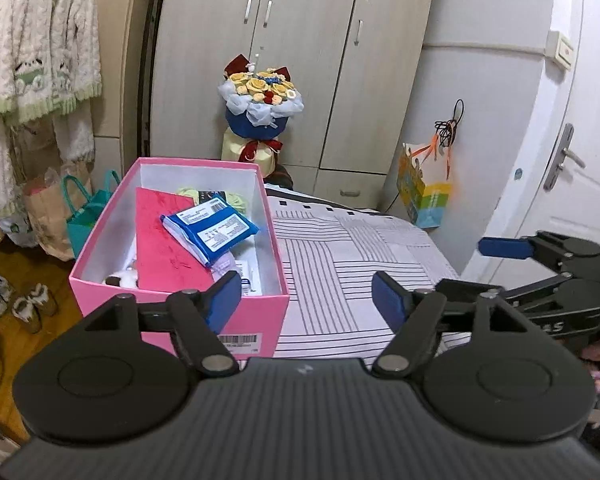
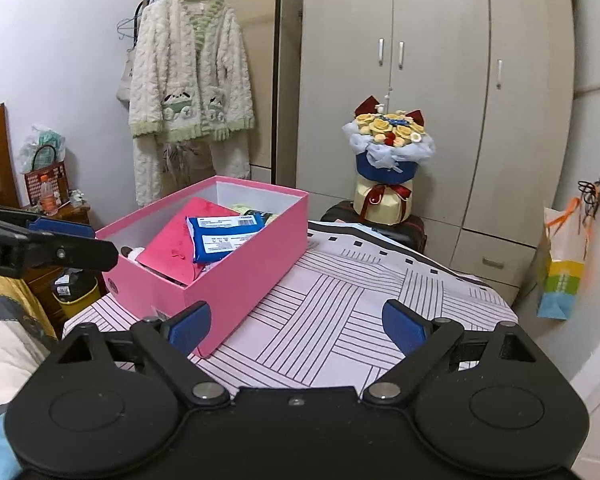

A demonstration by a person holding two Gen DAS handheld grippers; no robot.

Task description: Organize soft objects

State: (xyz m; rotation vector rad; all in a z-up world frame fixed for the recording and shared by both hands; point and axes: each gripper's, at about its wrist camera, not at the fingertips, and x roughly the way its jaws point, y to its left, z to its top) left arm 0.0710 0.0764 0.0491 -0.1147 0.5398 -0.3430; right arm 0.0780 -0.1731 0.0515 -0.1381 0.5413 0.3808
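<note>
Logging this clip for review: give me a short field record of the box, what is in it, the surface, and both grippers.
container: pink box, open, no lid in view
contents: red card, blue packet on top of it, pale green soft item at the far end
surface: striped cloth, bare beside the box
left gripper: open, empty, near the box's front corner
right gripper: open, empty, over the cloth
background: bouquet, fleece robe on a hanger

The pink box (image 2: 236,280) looks like matt cardboard, the blue packet (image 2: 224,236) glossy plastic, the striped cover (image 2: 340,320) smooth cloth, and the hanging jacket (image 2: 188,76) fluffy fleece, perhaps.
</note>
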